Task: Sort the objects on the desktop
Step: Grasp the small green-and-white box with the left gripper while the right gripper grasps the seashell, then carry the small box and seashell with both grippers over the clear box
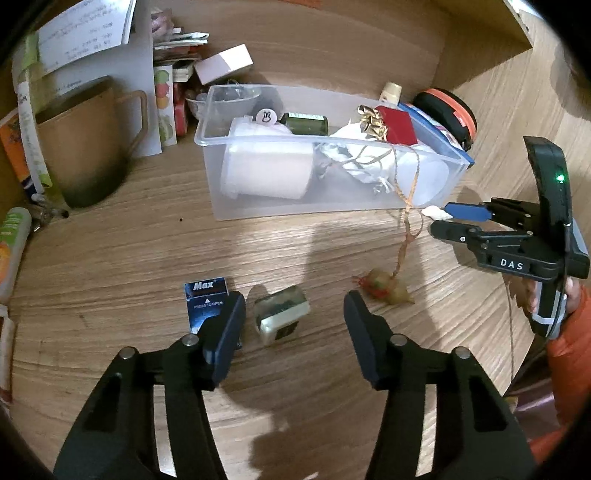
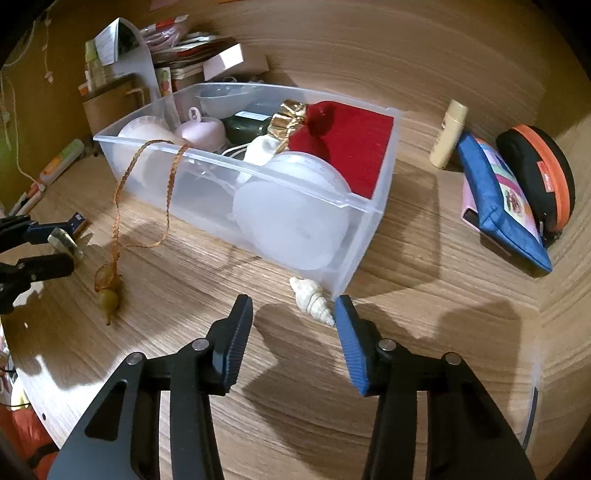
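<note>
At the centre of both views we see a clear plastic bin [image 1: 332, 177] [image 2: 258, 206] standing on the wooden tabletop [image 1: 129, 251] [image 2: 406, 258]. Inside it lie a white round container [image 1: 266, 170] on its side, a dark green bottle [image 1: 306, 123], a small clear bowl [image 1: 232, 98] at the far end, a red box [image 2: 354, 147] [image 1: 399, 125] with a gold ribbon [image 2: 288, 118] on it, a white cloth bag [image 1: 354, 155] and a round translucent lid [image 2: 295, 210]. An orange braided cord [image 2: 147, 192] hangs over the bin's rim and runs down to a yellowish gourd pendant [image 2: 107, 291] [image 1: 388, 288] resting on the tabletop.

Our left gripper [image 1: 295, 321] has its jaws released and wide apart, low in the left wrist view, around a small glass bottle [image 1: 282, 314] lying on its side. Just left of it, touching the left finger, lies a blue Max staple box [image 1: 205, 302].

Our right gripper [image 2: 291, 321] also has its jaws spread apart, with nothing gripped. A white spiral seashell [image 2: 312, 299] [image 1: 437, 213] lies on the tabletop just beside the bin's near corner, its tip close to the blue finger.

At the right of the right wrist view, a cream tube [image 2: 448, 134], a blue pouch [image 2: 498, 206] and a black-and-orange round case [image 2: 535, 177] sit apart from the bin. At the upper left of the left wrist view stands a brown mug [image 1: 92, 147] beside stacked papers [image 1: 85, 33].
</note>
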Motion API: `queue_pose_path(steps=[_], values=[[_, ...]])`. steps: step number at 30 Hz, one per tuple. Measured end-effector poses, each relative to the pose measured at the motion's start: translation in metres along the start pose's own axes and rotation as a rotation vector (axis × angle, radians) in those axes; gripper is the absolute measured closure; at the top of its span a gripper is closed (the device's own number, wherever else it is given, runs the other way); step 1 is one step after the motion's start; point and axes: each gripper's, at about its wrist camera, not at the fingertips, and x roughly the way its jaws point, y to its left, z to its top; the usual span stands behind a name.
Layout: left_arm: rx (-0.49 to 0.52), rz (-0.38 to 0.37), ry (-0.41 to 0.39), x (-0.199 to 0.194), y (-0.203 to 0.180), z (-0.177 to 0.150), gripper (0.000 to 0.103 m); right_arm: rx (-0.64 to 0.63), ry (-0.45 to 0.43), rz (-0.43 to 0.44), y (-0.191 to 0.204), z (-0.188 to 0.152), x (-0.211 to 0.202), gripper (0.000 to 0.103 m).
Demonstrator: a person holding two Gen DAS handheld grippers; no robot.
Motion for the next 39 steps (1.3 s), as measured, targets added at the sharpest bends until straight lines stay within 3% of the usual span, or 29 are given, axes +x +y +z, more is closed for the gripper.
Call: queue_pose_path(steps=[6, 13, 18, 24, 39], values=[[0.009, 0.021, 0.027, 0.007, -0.002, 0.000, 0.057, -0.027, 0.010, 0.022, 0.004, 0.002, 0.006, 0.067], [0.026, 0.048, 0.019, 0.006, -0.004, -0.003, 0.058, -0.053, 0.016, 0.037, 0.008, 0.009, 0.013, 0.069], [0.035, 0.034, 0.020, 0.004, -0.005, -0.005, 0.070, -0.053, 0.014, 0.051, 0.011, 0.007, 0.013, 0.087], [0.035, 0.037, 0.005, 0.001, -0.004, -0.006, 0.075, -0.025, -0.001, 0.038, 0.012, 0.003, 0.011, 0.088], [0.087, 0.077, -0.065, -0.017, -0.015, 0.010, 0.075, 0.033, -0.087, 0.013, -0.004, -0.002, -0.036, 0.088]])
